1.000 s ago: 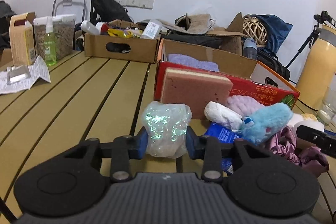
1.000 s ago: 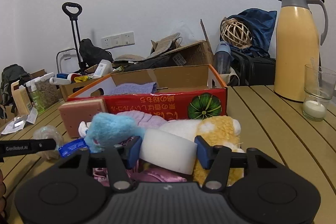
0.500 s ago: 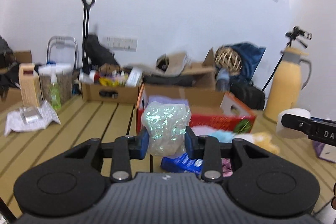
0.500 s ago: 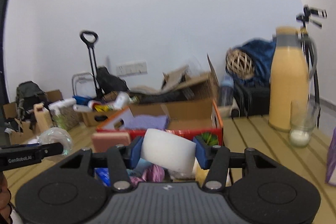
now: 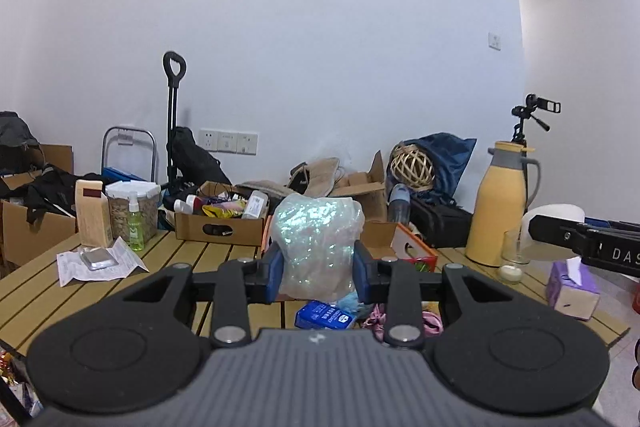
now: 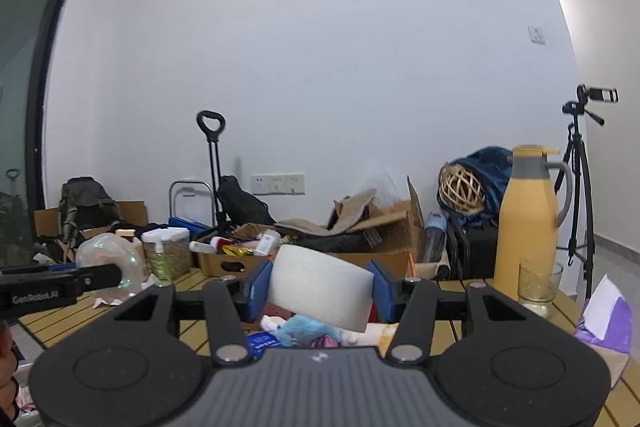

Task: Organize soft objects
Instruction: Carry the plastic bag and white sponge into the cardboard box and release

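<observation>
Left gripper (image 5: 318, 263) is clamped on a crinkled iridescent plastic bag (image 5: 318, 247), held above the slatted wooden table (image 5: 168, 259). Right gripper (image 6: 318, 291) is clamped on a white foam sponge block (image 6: 320, 289), also aloft. Both judged light and compressible; mid-body holds suit, though the film may slip.

My left gripper (image 6: 60, 287) reads "GenRobot.AI" along its side; my right gripper (image 5: 592, 247) shows the letters "DAS". The blue packet (image 5: 326, 315) carries print too small to read.
</observation>
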### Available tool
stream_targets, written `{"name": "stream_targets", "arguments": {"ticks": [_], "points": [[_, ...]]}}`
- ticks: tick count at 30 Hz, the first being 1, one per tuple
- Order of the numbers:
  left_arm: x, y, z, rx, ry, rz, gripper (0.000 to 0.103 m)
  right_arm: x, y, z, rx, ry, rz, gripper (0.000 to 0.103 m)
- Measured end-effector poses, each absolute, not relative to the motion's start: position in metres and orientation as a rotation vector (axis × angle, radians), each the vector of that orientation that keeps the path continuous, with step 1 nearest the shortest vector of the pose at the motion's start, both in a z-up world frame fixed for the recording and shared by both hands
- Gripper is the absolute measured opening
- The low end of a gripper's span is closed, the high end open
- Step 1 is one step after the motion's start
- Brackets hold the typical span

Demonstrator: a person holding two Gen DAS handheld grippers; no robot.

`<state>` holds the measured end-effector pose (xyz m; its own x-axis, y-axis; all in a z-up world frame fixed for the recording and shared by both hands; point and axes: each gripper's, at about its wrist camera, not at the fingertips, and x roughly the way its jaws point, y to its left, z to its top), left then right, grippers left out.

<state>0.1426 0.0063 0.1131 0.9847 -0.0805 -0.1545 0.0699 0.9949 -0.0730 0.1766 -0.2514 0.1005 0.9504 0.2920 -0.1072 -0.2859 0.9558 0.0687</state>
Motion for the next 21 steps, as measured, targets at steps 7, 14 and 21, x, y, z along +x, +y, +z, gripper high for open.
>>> {"name": "stream_targets", "arguments": {"ticks": [7,14,21], "points": [[0.109,0.002,0.124,-0.048,0.125,-0.078,0.035,0.142,-0.244,0.113,0.029,0.093,0.312,0.052],[0.107,0.006,0.153,-0.037,0.167,-0.109,0.035,0.131,-0.241,0.132,0.032,0.102,0.345,0.052],[0.147,0.017,0.214,-0.040,0.217,-0.213,0.035,0.177,-0.249,0.178,0.083,0.189,0.418,0.052]]}}
